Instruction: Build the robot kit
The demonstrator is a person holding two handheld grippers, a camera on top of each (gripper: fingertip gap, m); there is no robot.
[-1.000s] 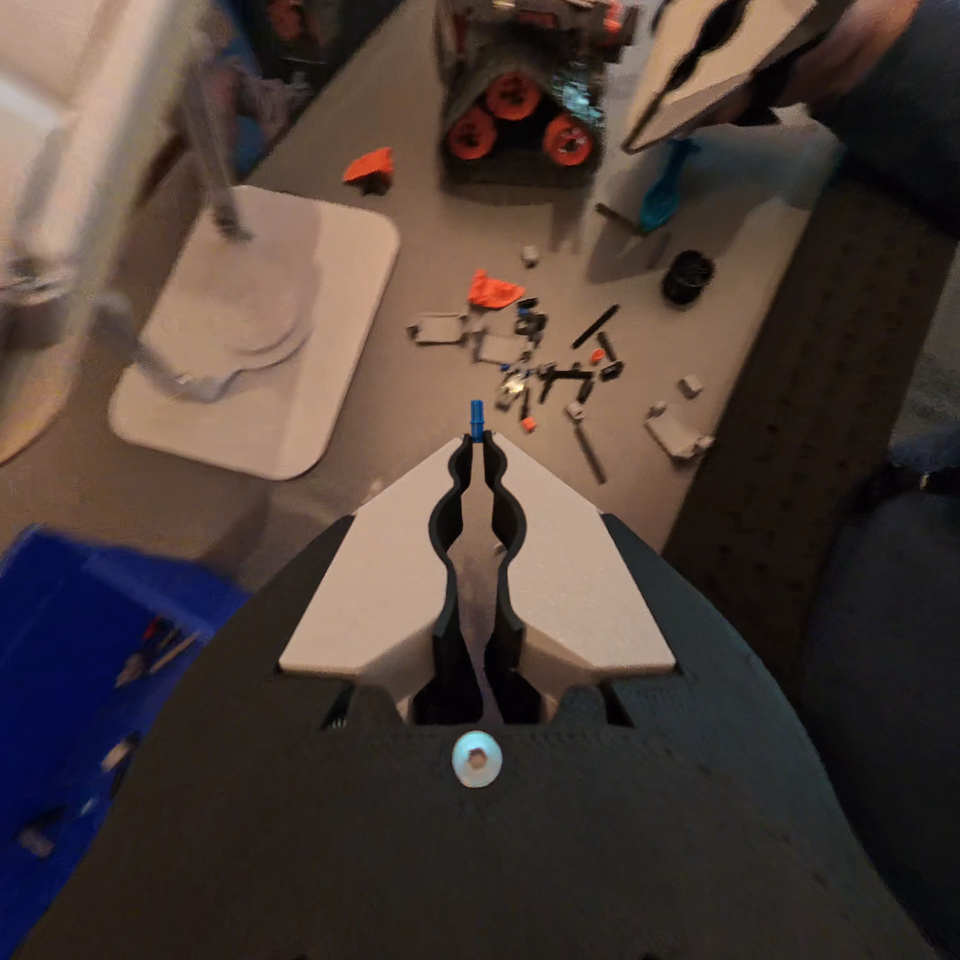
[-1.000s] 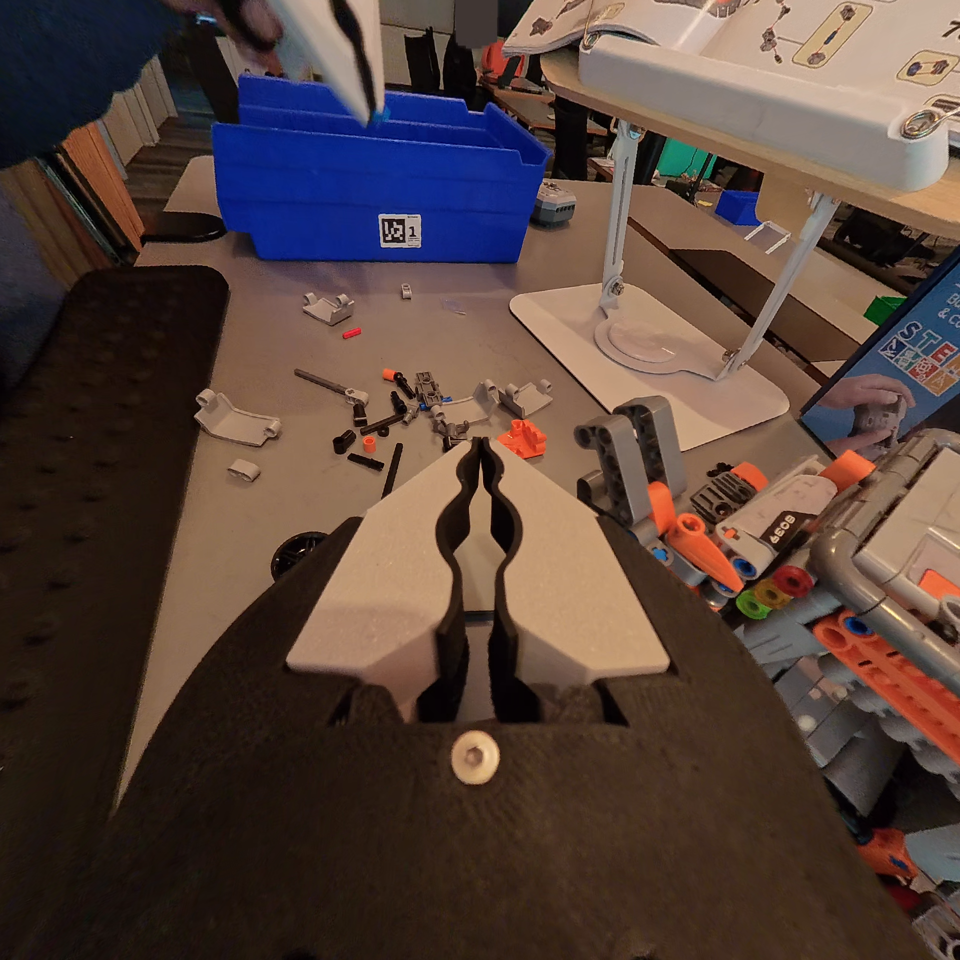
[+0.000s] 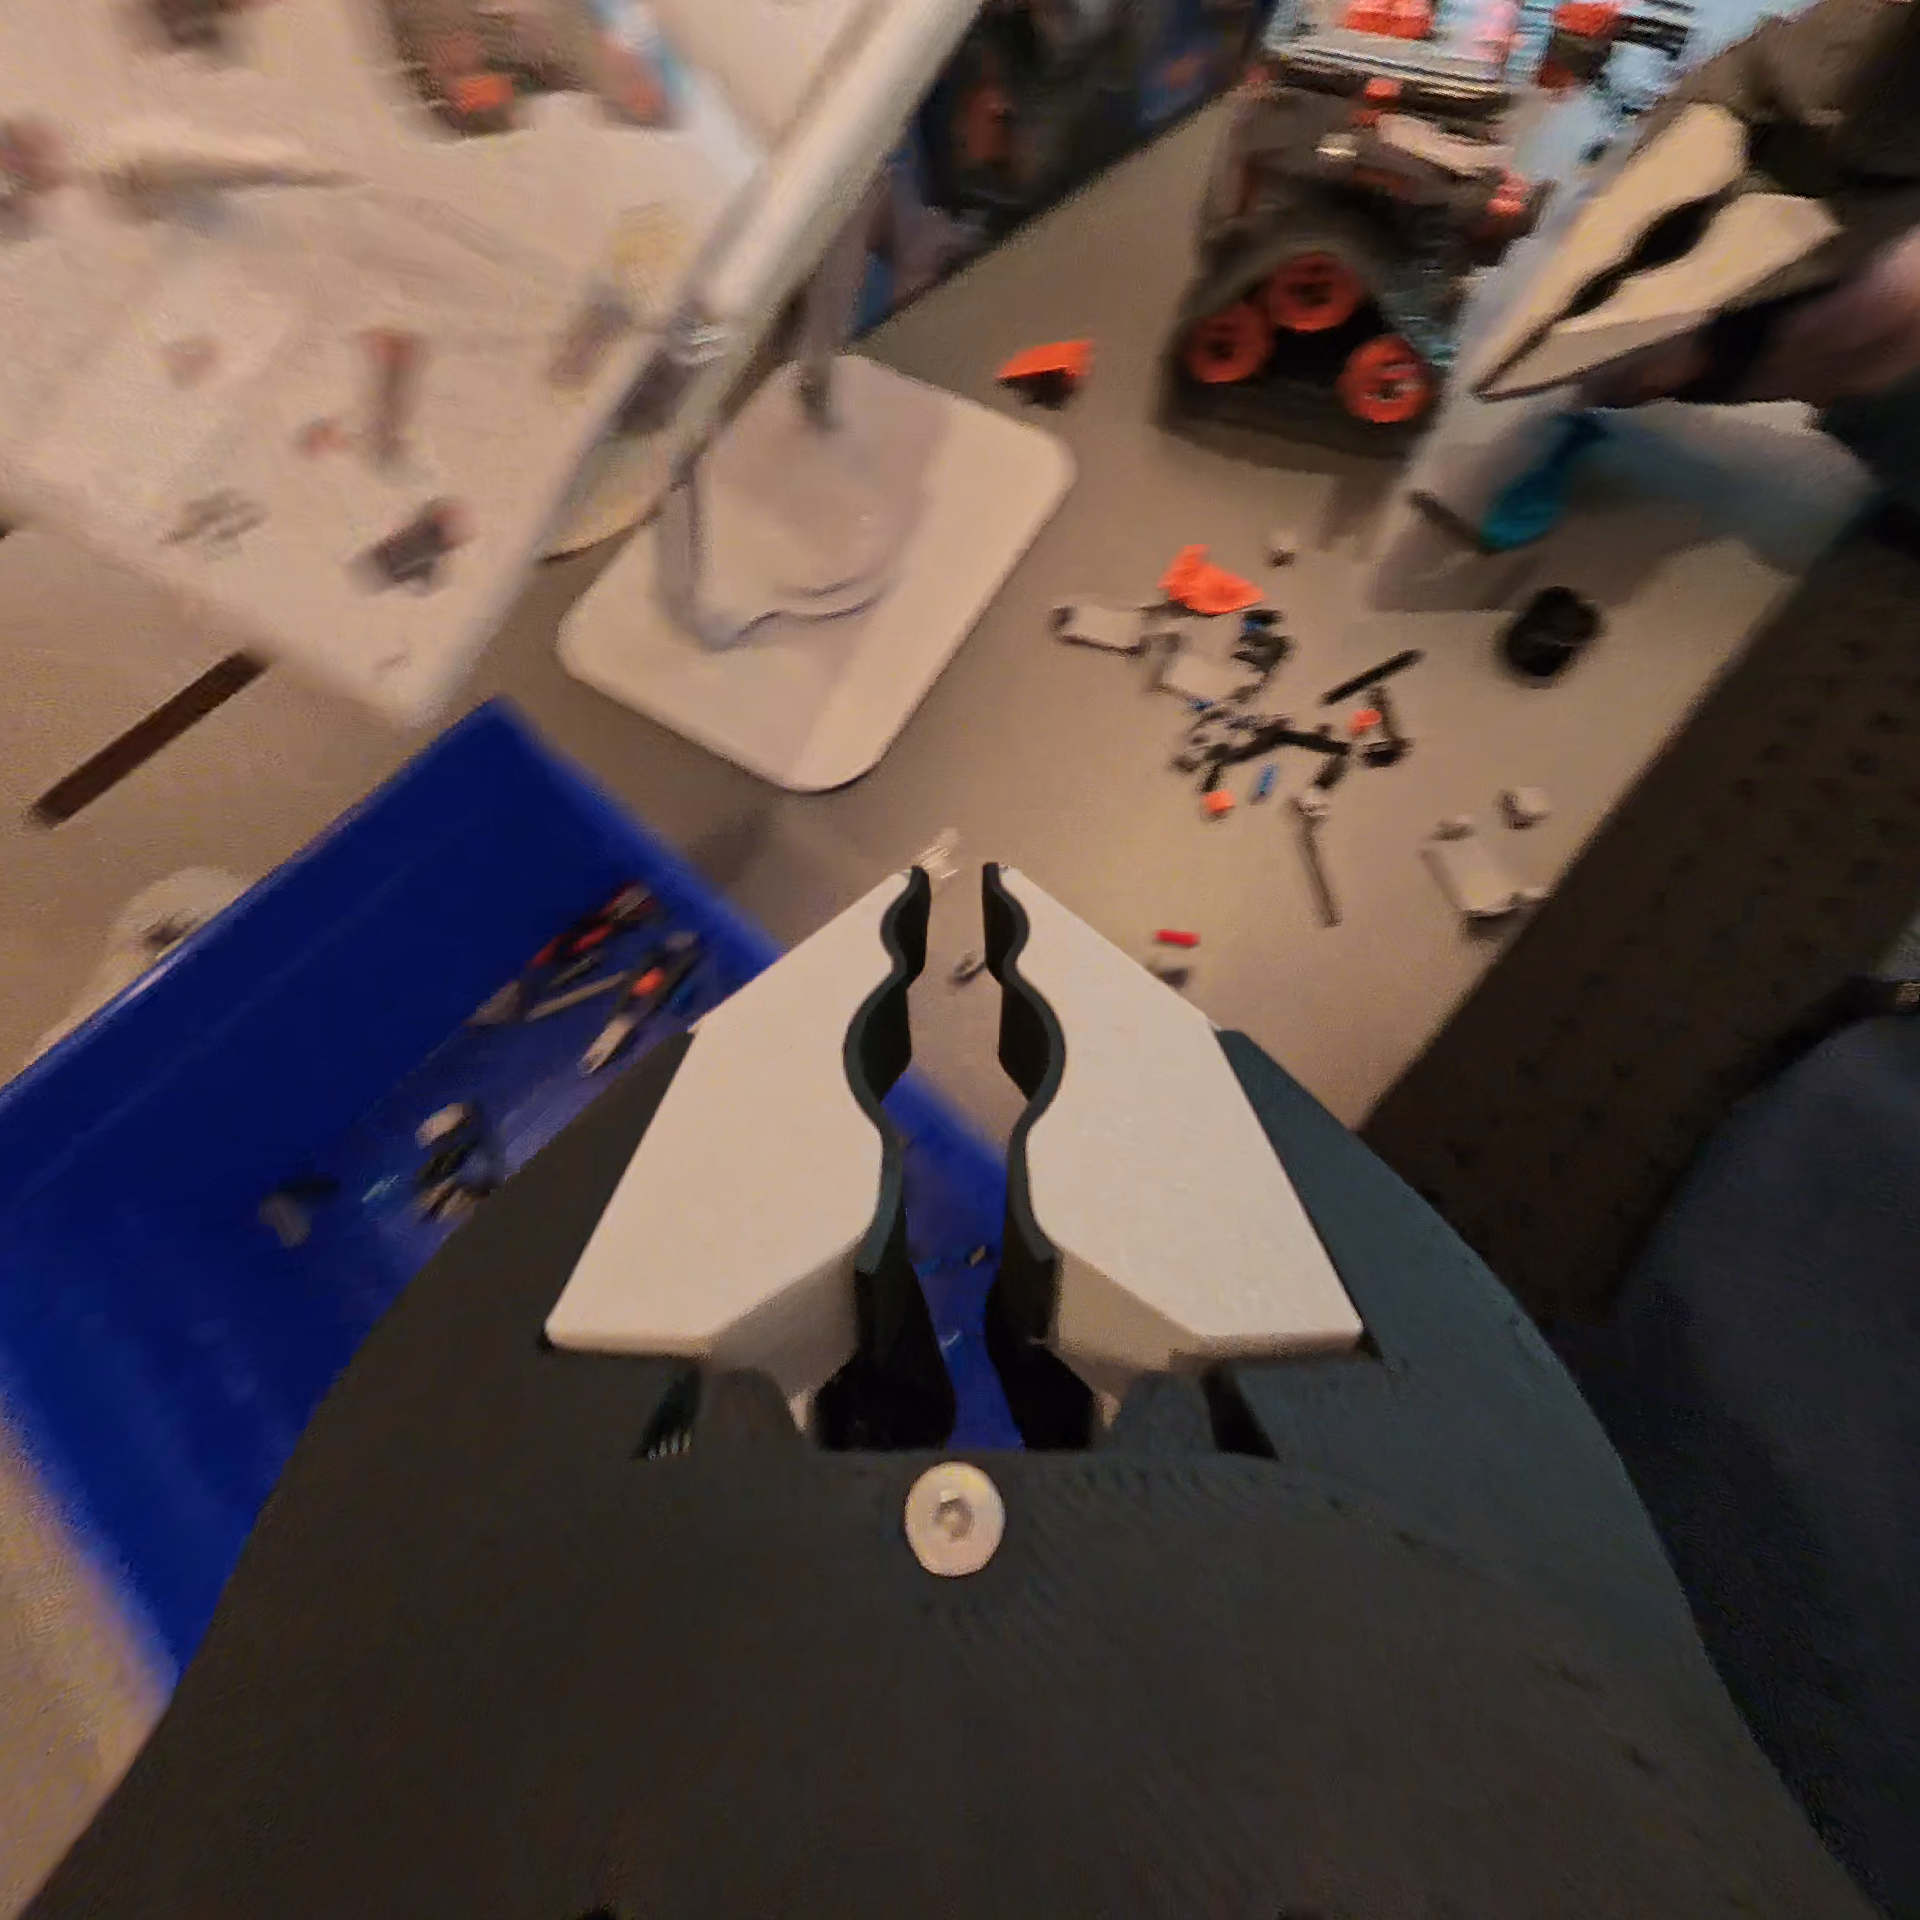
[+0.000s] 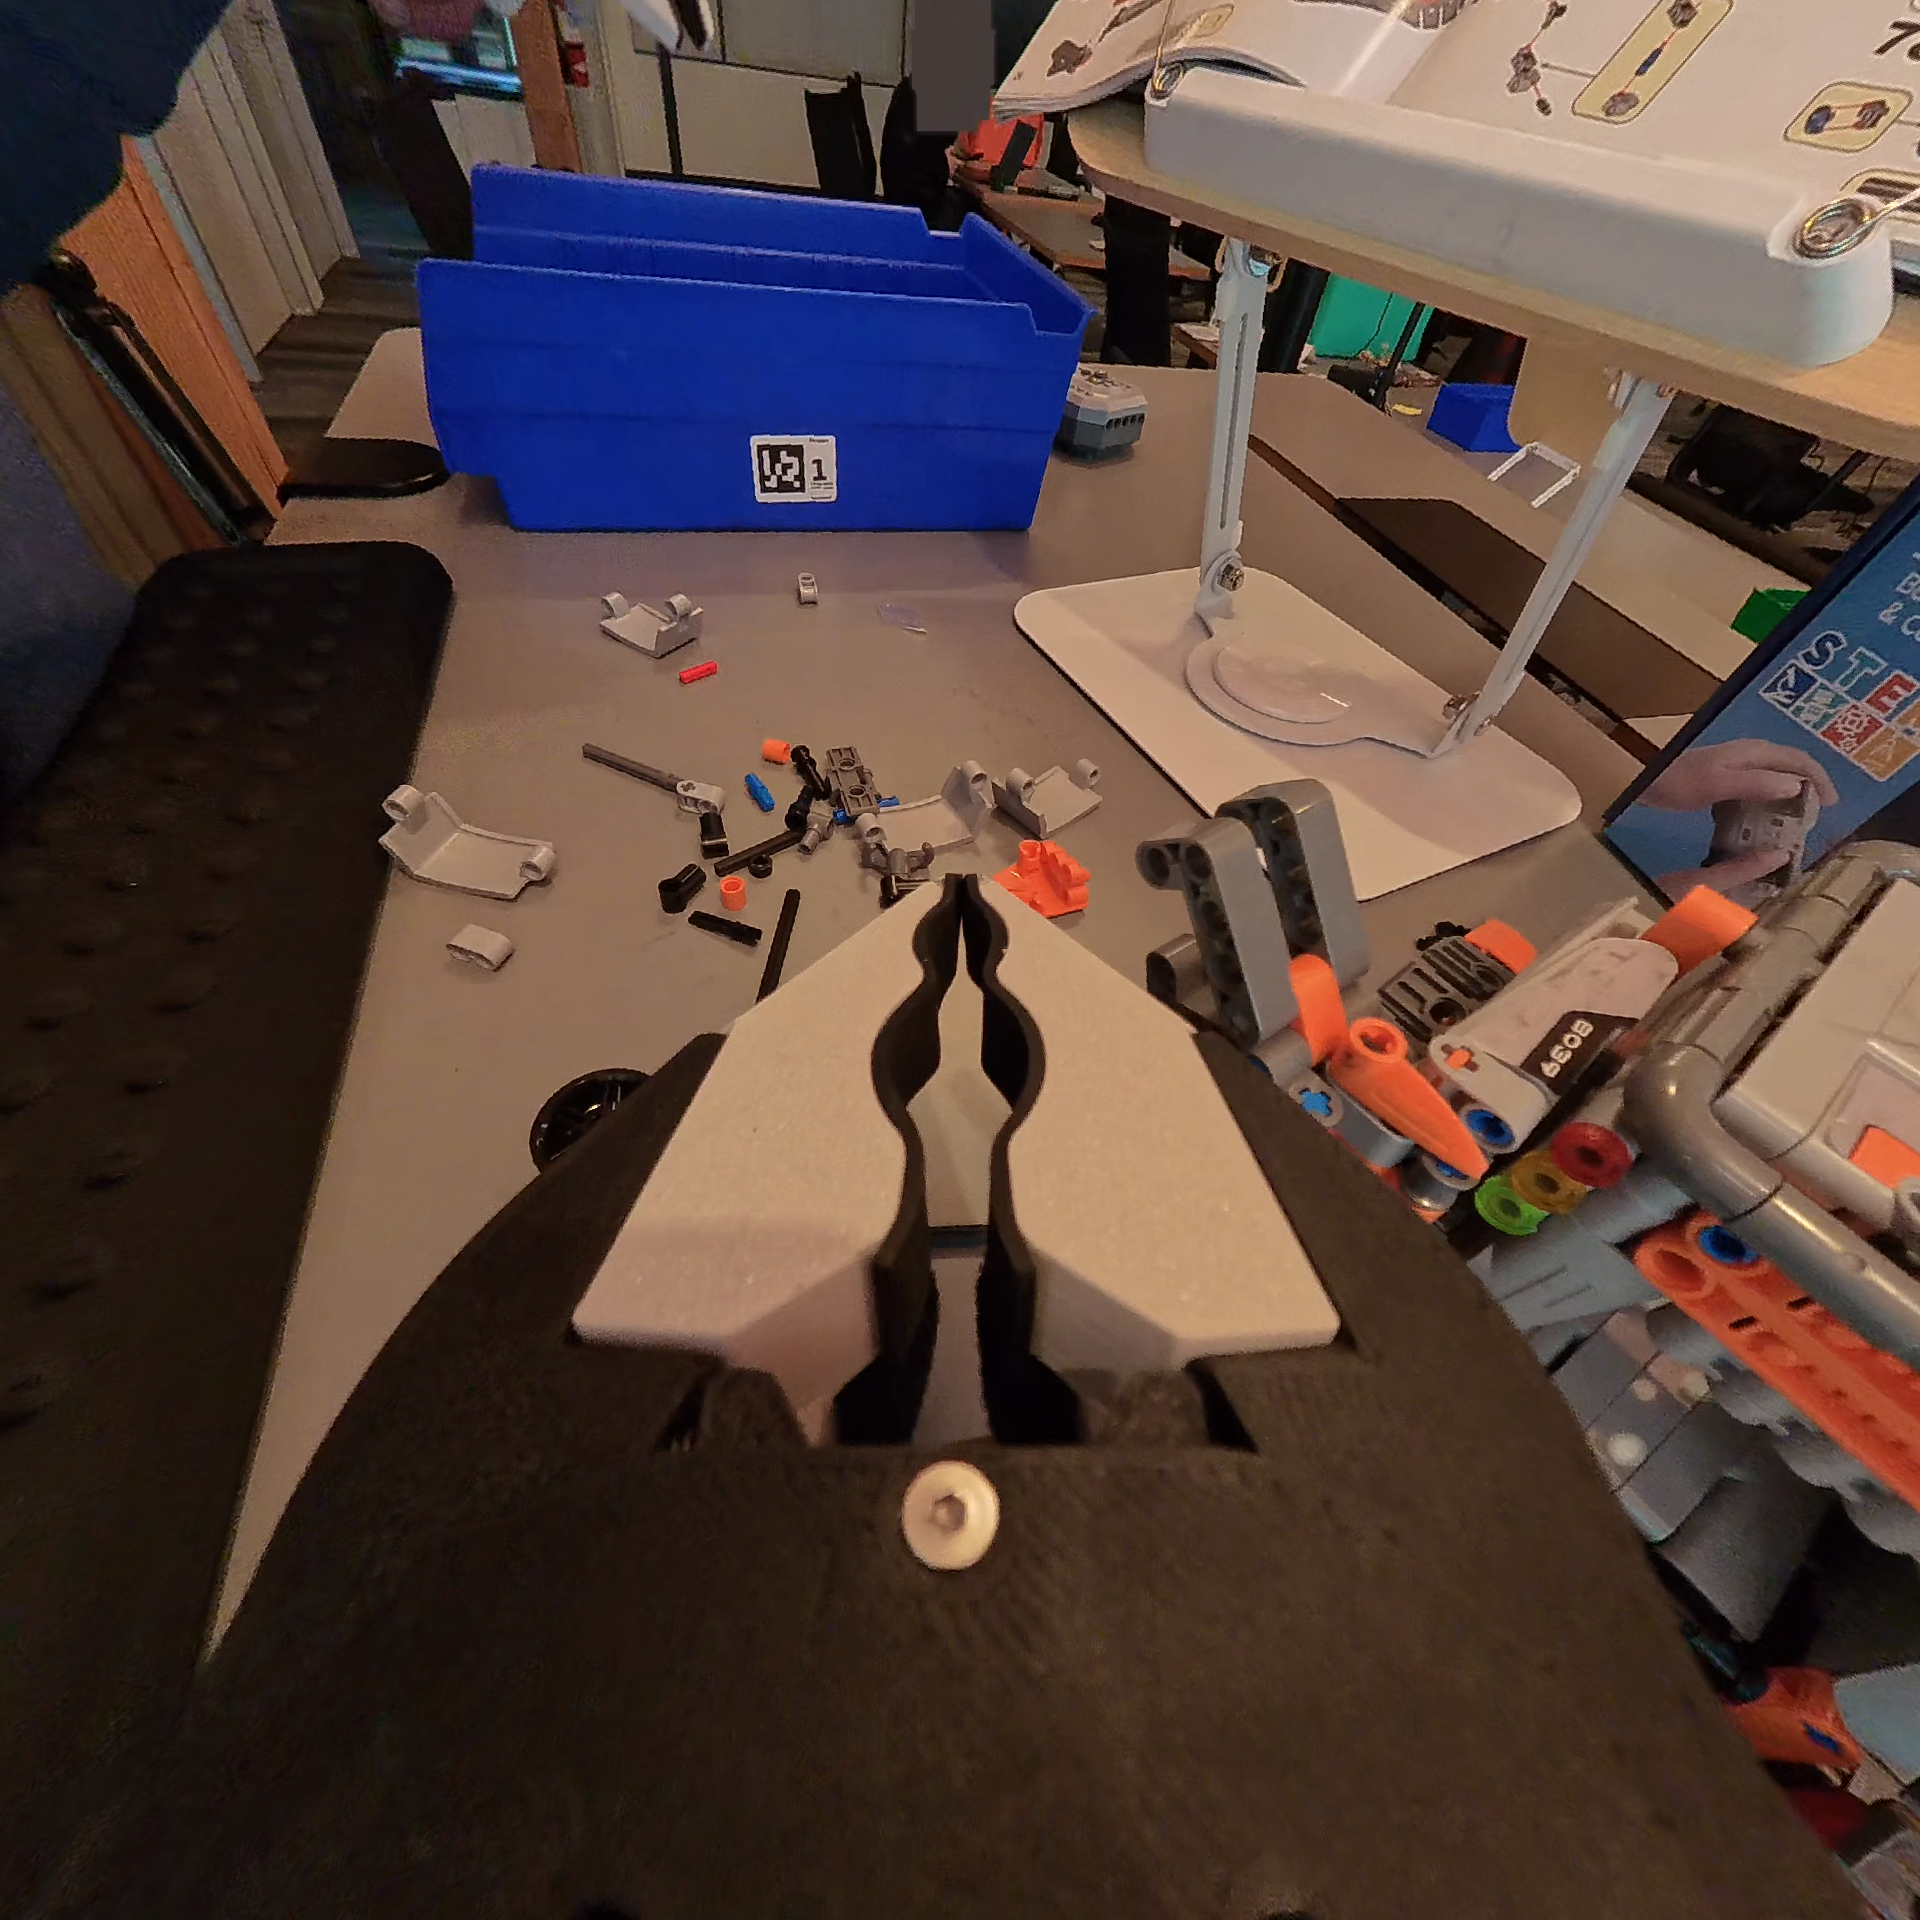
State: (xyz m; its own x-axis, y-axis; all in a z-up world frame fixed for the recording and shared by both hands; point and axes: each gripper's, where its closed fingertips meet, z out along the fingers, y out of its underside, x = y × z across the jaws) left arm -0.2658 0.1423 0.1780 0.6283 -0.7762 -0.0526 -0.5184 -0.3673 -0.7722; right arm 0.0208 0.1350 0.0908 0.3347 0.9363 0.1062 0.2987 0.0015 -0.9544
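Two grippers, one in each of my hands, hang over a grey table strewn with small building-toy parts. My left gripper is released, its tips parted with nothing between them; it hovers above the near corner of the blue bin, whose floor holds a few small loose pieces, blurred in the left wrist view. Beyond the bin, across bare tabletop, lies the scatter of black, grey and orange parts, well apart from the left tips.

My right gripper is clenched, its tips pressed together and empty. It is poised low over the table with the same scatter of parts just ahead of its tips; an orange piece lies just beside them, on the side away from the bin. A black wheel sits half hidden under the gripper's left flank, on the side of the scatter away from the bin.

Seen from the right wrist view, the blue bin stands at the far side of the table beyond the scatter. Beside the bin stands a white book stand bearing an open instruction booklet. Near the stand's base sits a partly built grey-and-orange model, close against my right gripper. A black textured mat borders the table next to the scatter, opposite the model.
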